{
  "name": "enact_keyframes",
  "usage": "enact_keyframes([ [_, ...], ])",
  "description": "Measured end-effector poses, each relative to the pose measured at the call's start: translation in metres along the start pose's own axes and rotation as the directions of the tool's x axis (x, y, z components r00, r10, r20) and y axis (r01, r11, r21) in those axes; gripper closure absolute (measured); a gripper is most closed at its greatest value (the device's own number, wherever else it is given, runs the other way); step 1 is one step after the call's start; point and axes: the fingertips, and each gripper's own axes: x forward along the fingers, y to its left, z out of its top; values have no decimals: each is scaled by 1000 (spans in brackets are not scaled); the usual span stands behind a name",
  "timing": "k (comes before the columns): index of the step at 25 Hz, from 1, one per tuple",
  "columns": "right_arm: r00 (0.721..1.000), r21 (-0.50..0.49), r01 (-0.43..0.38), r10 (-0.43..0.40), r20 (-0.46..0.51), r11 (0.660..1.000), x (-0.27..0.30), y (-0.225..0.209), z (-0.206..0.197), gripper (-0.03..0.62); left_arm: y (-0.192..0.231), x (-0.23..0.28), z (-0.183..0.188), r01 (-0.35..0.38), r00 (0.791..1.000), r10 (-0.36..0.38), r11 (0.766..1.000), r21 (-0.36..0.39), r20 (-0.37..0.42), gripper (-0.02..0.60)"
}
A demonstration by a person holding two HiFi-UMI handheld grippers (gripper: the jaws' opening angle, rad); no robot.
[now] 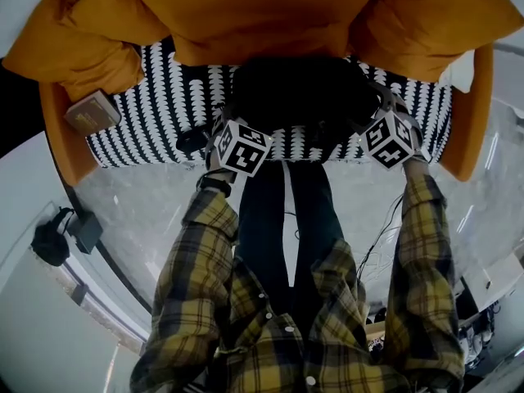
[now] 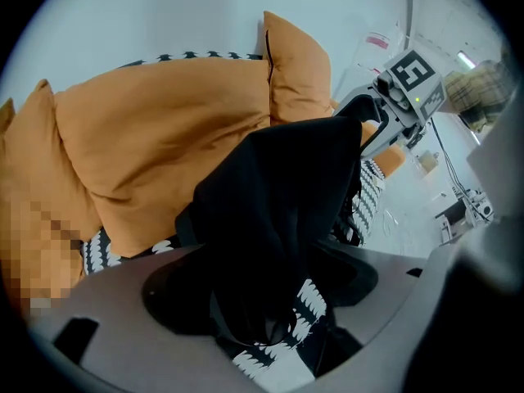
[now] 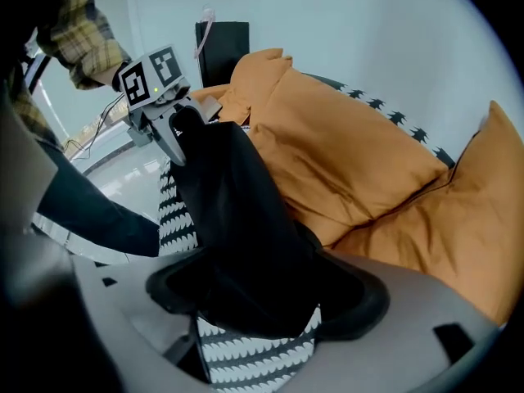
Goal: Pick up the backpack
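Note:
A black backpack [image 1: 295, 97] sits on the black-and-white patterned seat [image 1: 164, 113] of an orange sofa, leaning toward its back cushions [image 1: 254, 15]. My left gripper [image 1: 233, 129] is at the bag's left side and my right gripper [image 1: 385, 125] at its right side, both pointing steeply down. In the left gripper view the backpack's [image 2: 278, 211] fabric hangs between the left gripper's [image 2: 262, 301] wide-spread jaws; the right gripper [image 2: 401, 97] shows beyond the bag. In the right gripper view the backpack [image 3: 237, 219] likewise fills the gap of the right gripper [image 3: 262, 301], whose jaws stand wide.
Big orange cushions [image 3: 360, 154] lie behind and beside the bag. A flat tan box [image 1: 92, 111] rests on the seat's left end. My legs stand close against the sofa's front edge. Cables [image 1: 377, 244] and a dark device [image 1: 53, 240] lie on the pale floor.

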Motion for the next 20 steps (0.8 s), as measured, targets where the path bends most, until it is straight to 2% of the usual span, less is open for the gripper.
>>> enact_keyframes([
  [7, 999, -129, 44, -48, -25, 991, 19, -17, -14, 235, -5, 36, -2, -18, 999, 18, 1000, -4, -49, 235],
  [12, 997, -154, 31, -42, -70, 988, 47, -10, -30, 235, -6, 62, -18, -22, 997, 19, 999, -39, -78, 235],
  [17, 992, -182, 74, -92, -91, 981, 39, -16, -25, 237, -6, 54, -12, -42, 997, 38, 997, -58, -63, 242],
  [20, 987, -198, 96, -119, -108, 975, 32, -25, -15, 250, 0, 45, -3, -55, 997, 51, 996, -73, -50, 278],
])
